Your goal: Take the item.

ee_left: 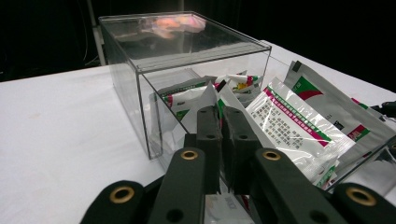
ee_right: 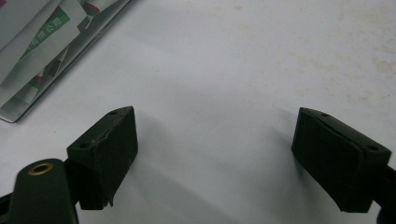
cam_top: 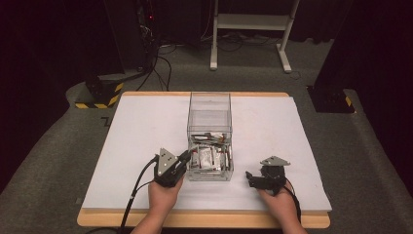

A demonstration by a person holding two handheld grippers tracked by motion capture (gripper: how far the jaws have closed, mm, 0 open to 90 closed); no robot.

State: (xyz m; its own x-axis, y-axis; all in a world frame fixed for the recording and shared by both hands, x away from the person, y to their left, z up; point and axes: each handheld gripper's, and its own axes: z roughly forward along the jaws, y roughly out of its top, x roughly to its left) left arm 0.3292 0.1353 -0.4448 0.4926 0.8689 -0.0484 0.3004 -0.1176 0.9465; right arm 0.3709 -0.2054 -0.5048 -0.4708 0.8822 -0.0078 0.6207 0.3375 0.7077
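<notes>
White tabletop (cam_top: 146, 136) underlies everything. Left gripper (ee_left: 223, 116) has its jaws pinched on a sachet (ee_left: 212, 100) at the clear box (cam_top: 209, 105) mouth, apparently to draw it out; right gripper (ee_right: 215, 149) rests nearby, jaws spread, holding nothing.

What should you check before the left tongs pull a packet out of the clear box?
1. Left tongs closed on a white packet: jaws nearly together at its edge, grip itself cannot tell.
2. One packet alone caught: cannot tell, the packets overlap.
3. Way out of the clear box: ok, the near end is open.
4. Right tongs out of the way: ok, open over bare white table.
5. Box held steady: not ok, nothing holds it.
</notes>
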